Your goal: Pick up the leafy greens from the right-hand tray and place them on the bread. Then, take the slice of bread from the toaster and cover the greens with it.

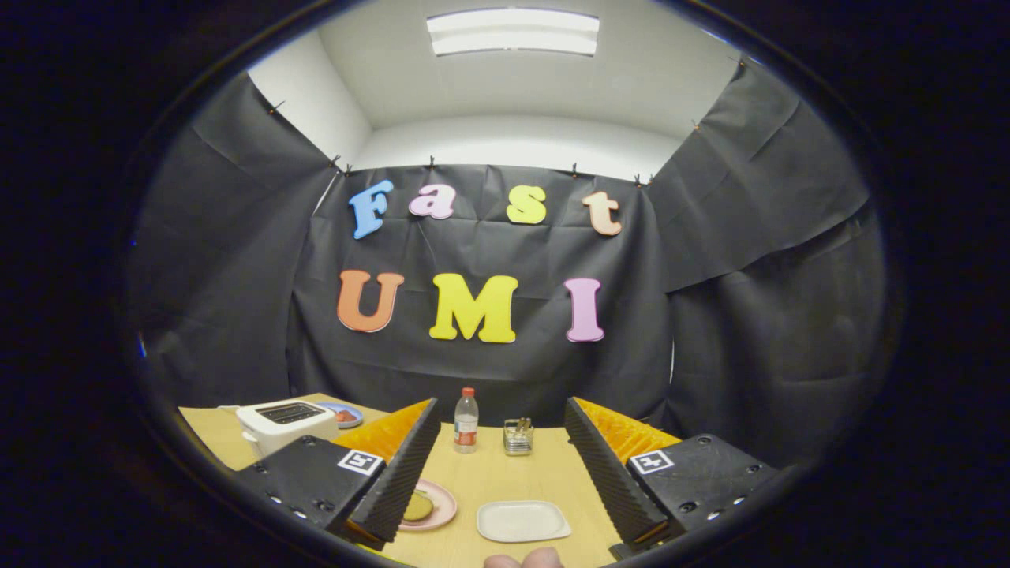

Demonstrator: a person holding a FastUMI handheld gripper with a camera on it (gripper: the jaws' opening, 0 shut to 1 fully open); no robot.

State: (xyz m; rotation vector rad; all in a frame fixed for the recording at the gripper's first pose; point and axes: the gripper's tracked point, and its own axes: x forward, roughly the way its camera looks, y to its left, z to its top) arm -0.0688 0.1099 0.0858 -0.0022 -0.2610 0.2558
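My gripper (pixel 501 405) is held above the wooden table (pixel 505 477), open, with nothing between its wide-apart fingers. Below the left finger (pixel 402 465) sits a pink plate (pixel 442 505) holding a round yellowish-green piece (pixel 418 506), partly hidden by that finger. A white rectangular tray (pixel 522 521) lies between the fingers, to the right of the plate, and looks bare. The white toaster (pixel 284 422) stands to the left beyond the left finger; its dark top slots show, but I cannot tell what is inside them.
A small blue plate (pixel 347 413) with something reddish lies behind the toaster. A clear bottle with a red cap (pixel 465 420) and a small metal holder (pixel 518 436) stand at the table's far edge. Fingertips of a person's hand (pixel 525 558) show nearest me.
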